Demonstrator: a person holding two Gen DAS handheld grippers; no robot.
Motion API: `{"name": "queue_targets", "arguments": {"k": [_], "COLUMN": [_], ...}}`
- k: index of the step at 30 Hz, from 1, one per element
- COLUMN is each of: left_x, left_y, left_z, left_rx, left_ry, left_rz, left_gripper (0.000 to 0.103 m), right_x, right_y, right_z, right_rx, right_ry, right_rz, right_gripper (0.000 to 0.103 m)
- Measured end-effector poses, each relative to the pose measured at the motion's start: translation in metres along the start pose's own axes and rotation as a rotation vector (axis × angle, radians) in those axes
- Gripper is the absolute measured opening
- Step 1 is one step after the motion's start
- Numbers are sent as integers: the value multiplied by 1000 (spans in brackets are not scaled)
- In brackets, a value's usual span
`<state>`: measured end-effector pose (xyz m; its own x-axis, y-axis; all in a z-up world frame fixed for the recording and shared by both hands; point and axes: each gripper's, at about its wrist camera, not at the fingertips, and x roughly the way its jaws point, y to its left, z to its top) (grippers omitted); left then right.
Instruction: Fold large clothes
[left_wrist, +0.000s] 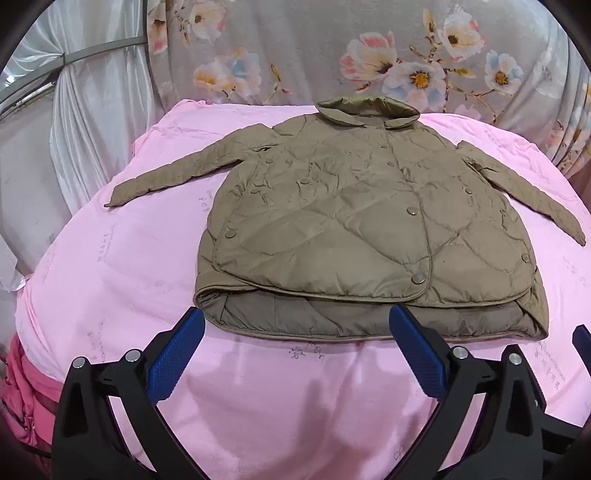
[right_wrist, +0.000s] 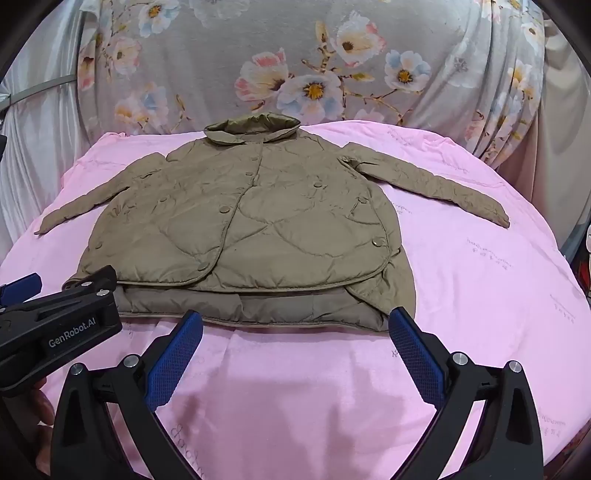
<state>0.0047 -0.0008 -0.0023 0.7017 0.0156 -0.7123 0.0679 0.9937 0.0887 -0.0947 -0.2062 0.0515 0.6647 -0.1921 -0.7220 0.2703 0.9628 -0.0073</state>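
Observation:
An olive-brown quilted jacket (left_wrist: 354, 221) lies flat and buttoned on the pink sheet (left_wrist: 147, 280), collar far, hem near, both sleeves spread out to the sides. It also shows in the right wrist view (right_wrist: 251, 229). My left gripper (left_wrist: 297, 328) is open and empty, its blue pads just in front of the hem. My right gripper (right_wrist: 295, 330) is open and empty, also just short of the hem. The left gripper's black body (right_wrist: 59, 325) shows at the left of the right wrist view, near the jacket's left hem corner.
The pink sheet (right_wrist: 480, 288) covers a rounded table. A grey floral cloth (left_wrist: 332, 55) hangs behind it. White curtains (left_wrist: 74, 129) hang at the far left. A darker pink cloth (left_wrist: 26, 387) bunches at the table's left edge.

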Motion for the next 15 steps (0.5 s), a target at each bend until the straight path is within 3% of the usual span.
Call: {"name": "queue_targets", "arguments": {"k": [3,15], "left_x": [-10,-9], "left_y": [5,9], "left_z": [0,-9], "left_rx": [-2,10], "left_ry": [-36,-18], "left_rz": [-8,-8], "left_gripper": [98,98], "right_x": [-4,-6], "right_y": [-4,-4], "right_z": [0,3], "right_rx": [12,9], "right_ry": [1,9], "right_rz": [-1,-7], "right_gripper": [98,98]}}
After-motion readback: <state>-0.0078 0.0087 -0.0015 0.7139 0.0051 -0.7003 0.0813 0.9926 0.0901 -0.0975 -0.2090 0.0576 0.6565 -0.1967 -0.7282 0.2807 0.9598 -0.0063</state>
